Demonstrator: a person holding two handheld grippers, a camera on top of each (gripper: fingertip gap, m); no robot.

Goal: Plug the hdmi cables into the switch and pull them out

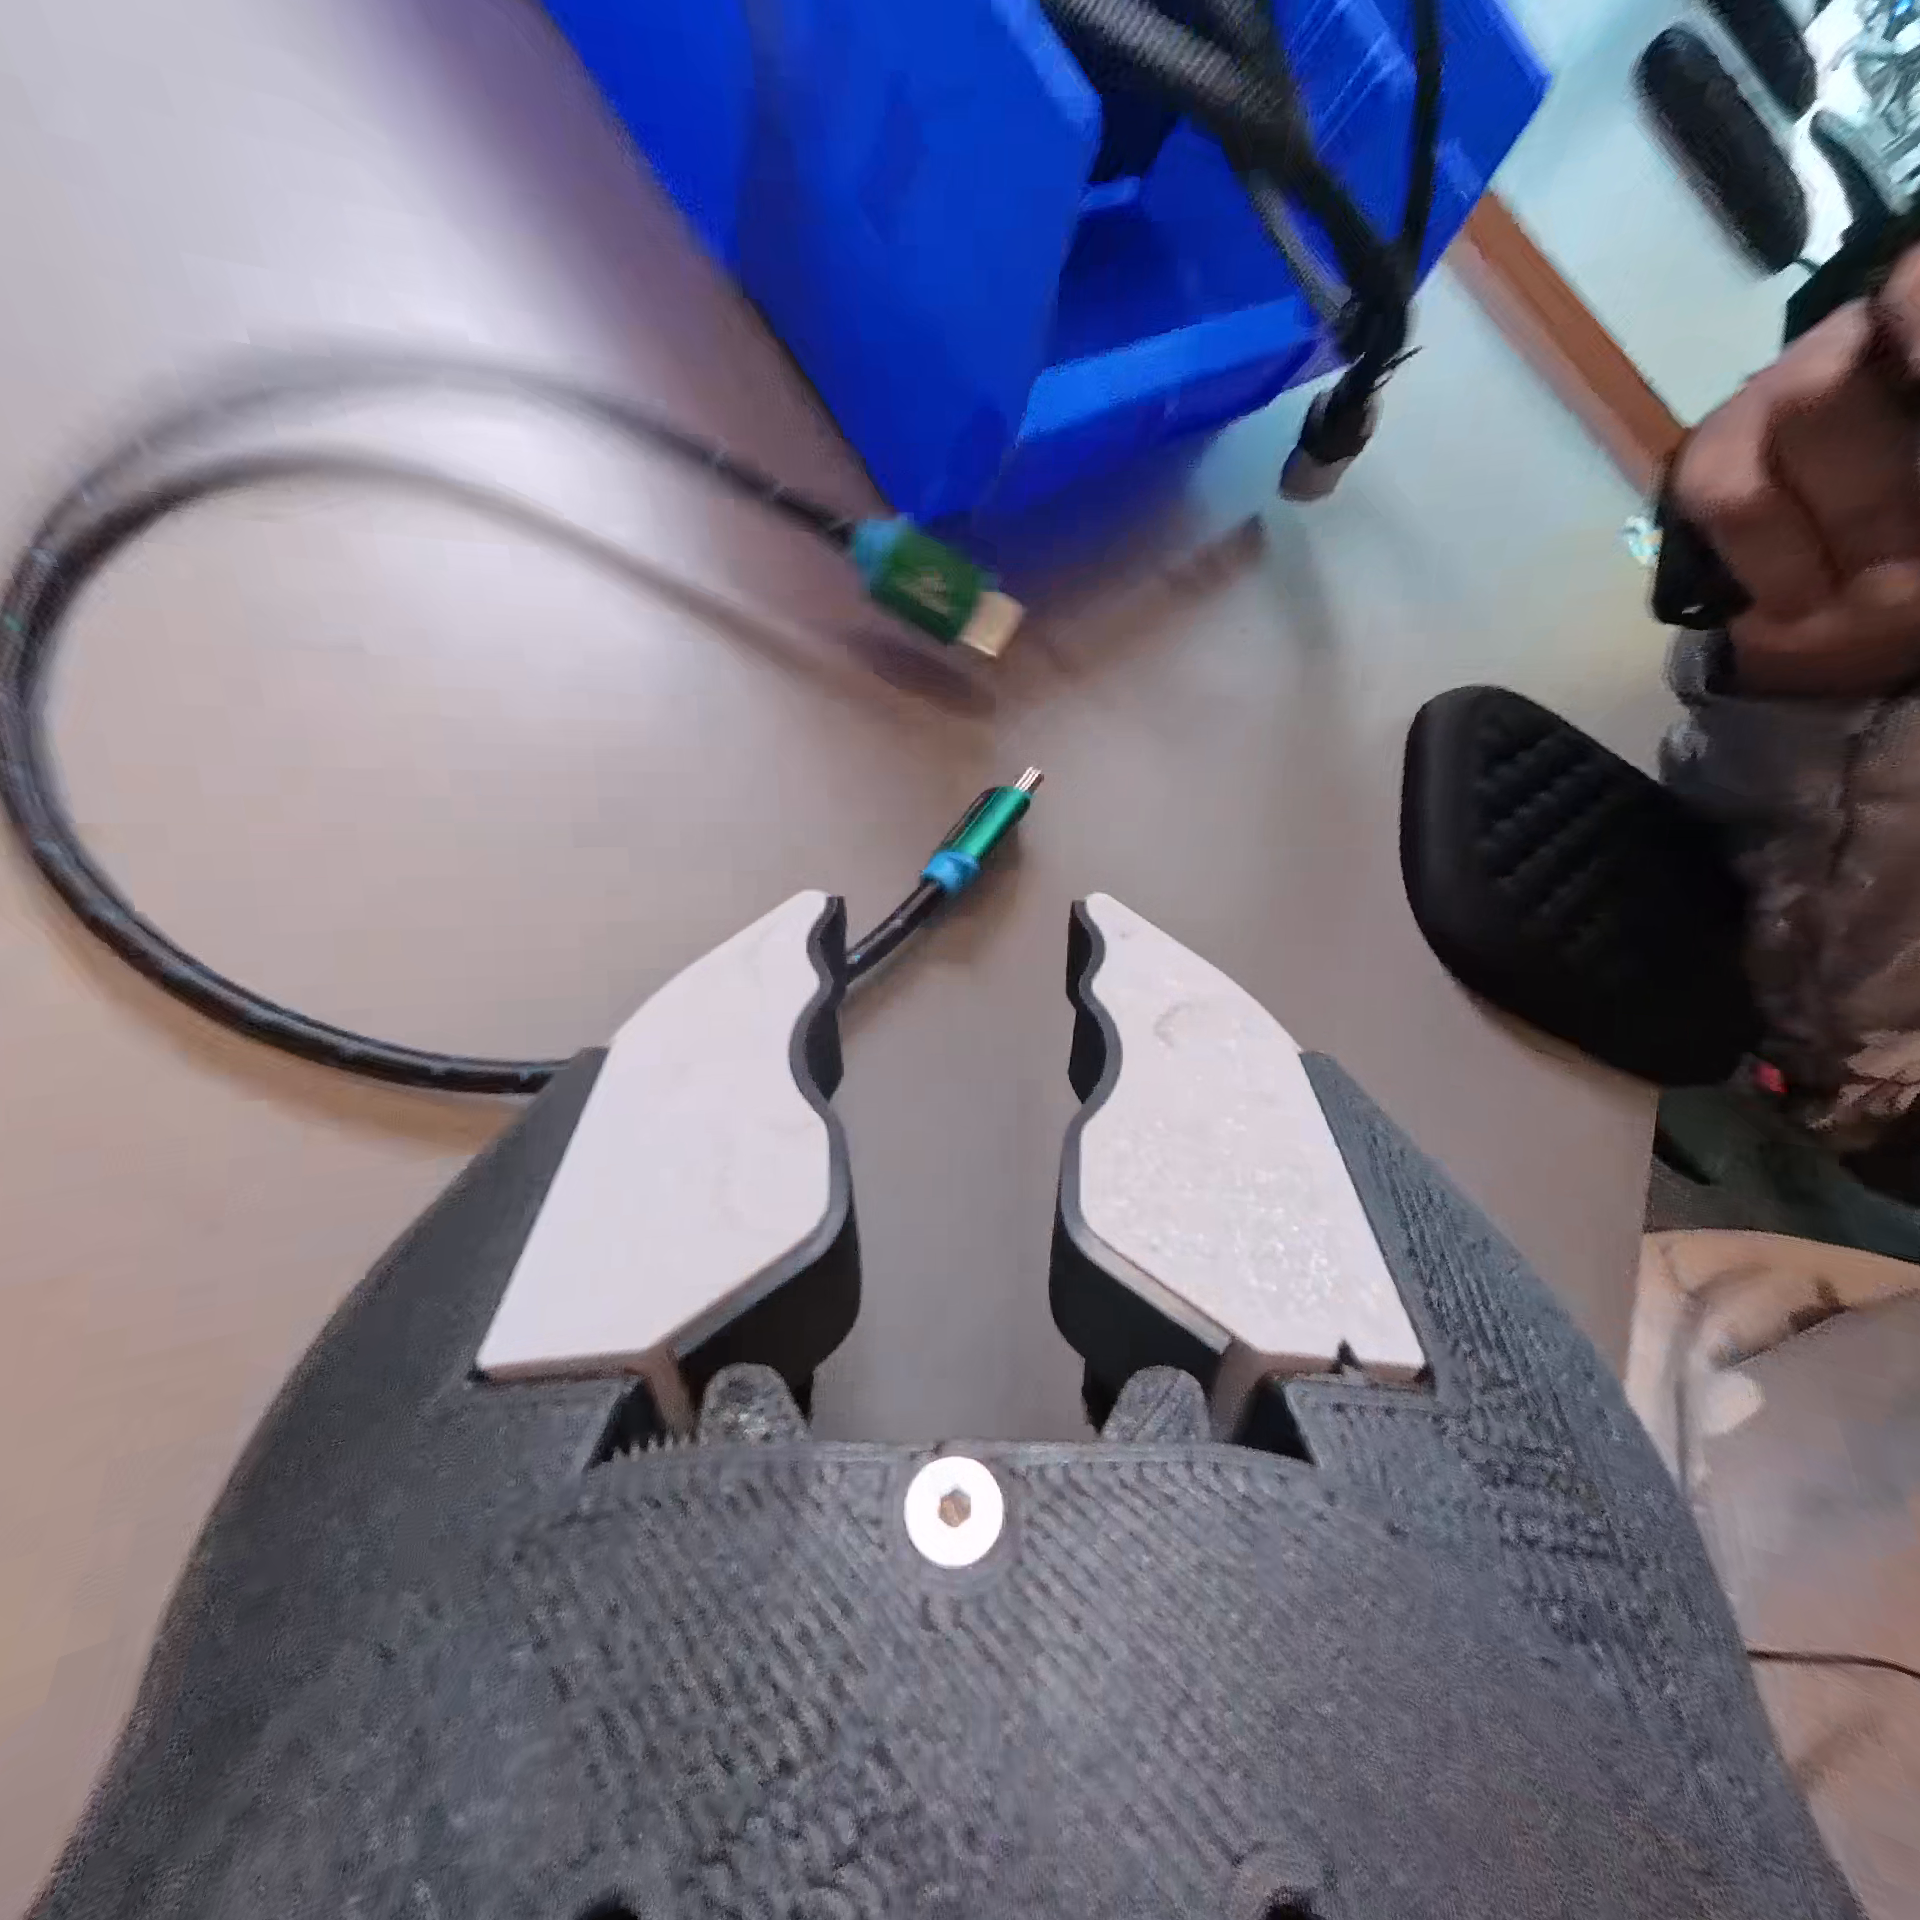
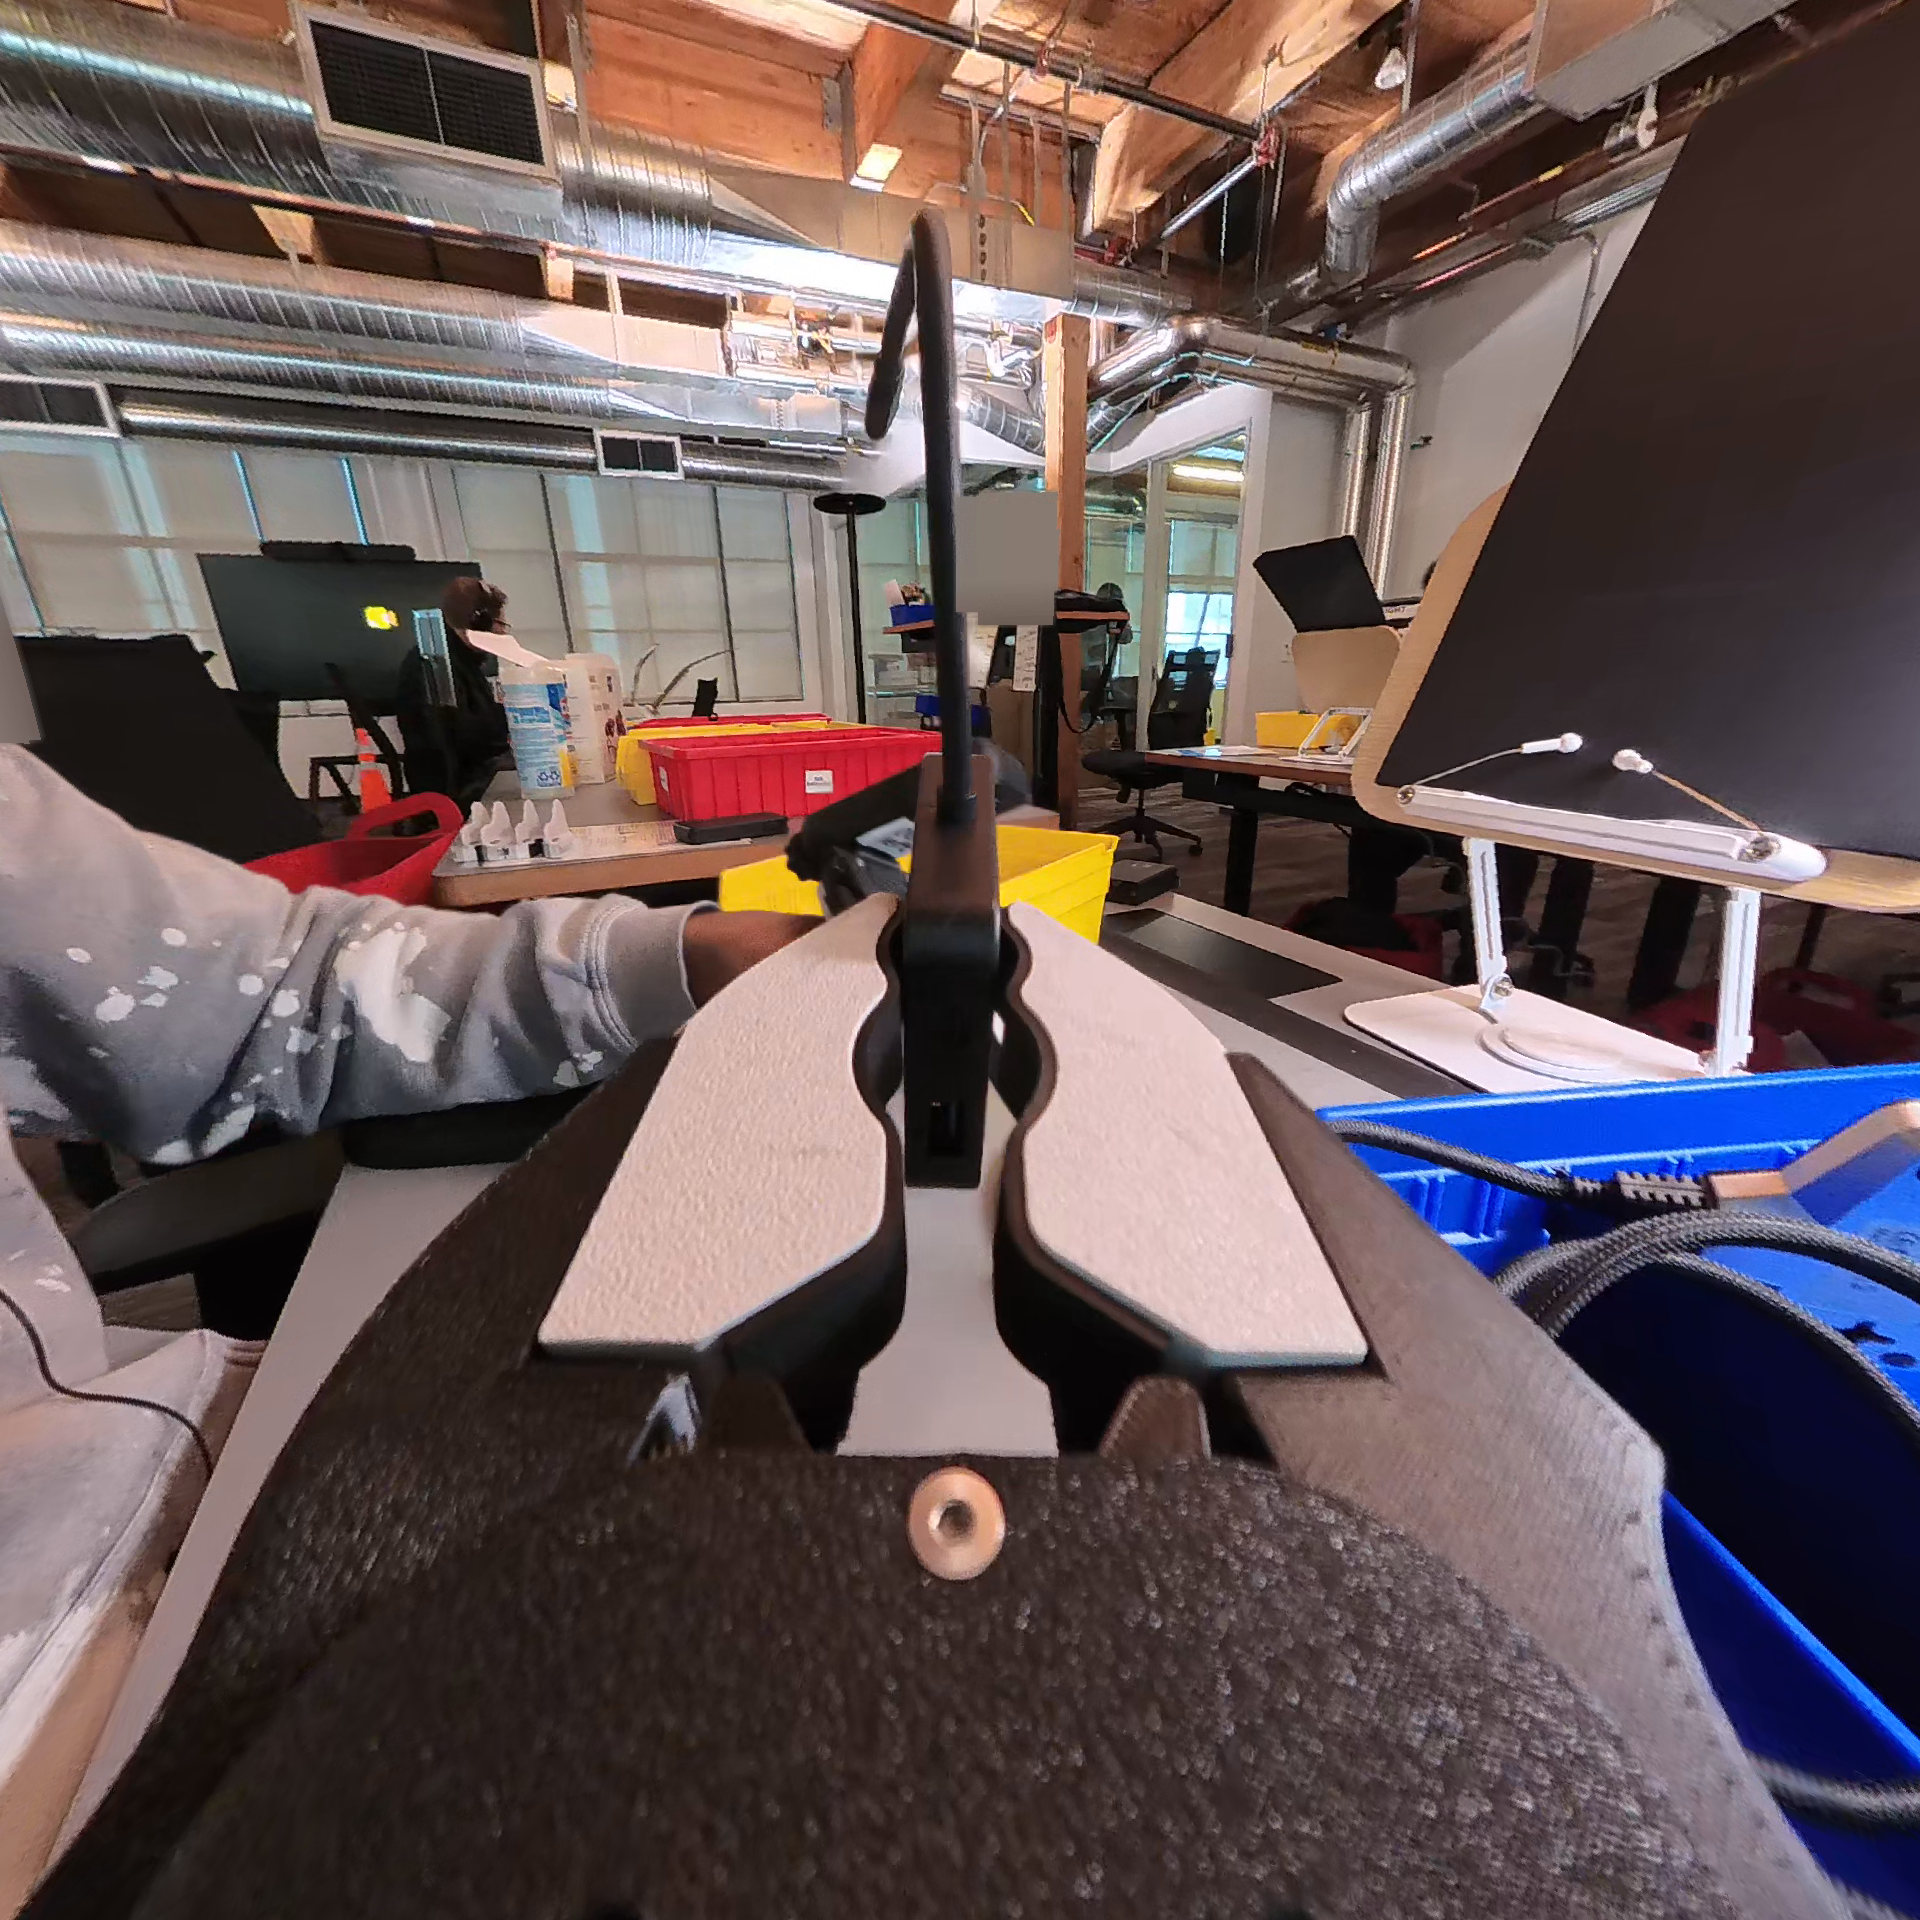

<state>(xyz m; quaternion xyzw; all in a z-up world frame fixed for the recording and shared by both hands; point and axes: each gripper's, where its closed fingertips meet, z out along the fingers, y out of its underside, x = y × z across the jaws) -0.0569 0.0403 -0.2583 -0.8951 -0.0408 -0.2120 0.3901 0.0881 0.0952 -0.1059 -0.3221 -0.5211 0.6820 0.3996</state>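
Left gripper (image 1: 951, 914), nearest the lens in the left wrist view, fingers spread and empty, hovers over the table (image 1: 364, 831). Just ahead lies a slim green plug (image 1: 977, 831) on a stiff black cable (image 1: 156, 935); a wider green HDMI plug (image 1: 930, 592) sits beside the blue bin (image 1: 935, 260). Both look light with slick metal shells; best pinched on the shell, not the cord. Right wrist view: right gripper (image 2: 948, 971) pinches the black switch (image 2: 945, 997) upright, its cable (image 2: 935, 499) arching overhead. Rigid, light, likely to twist under insertion force.
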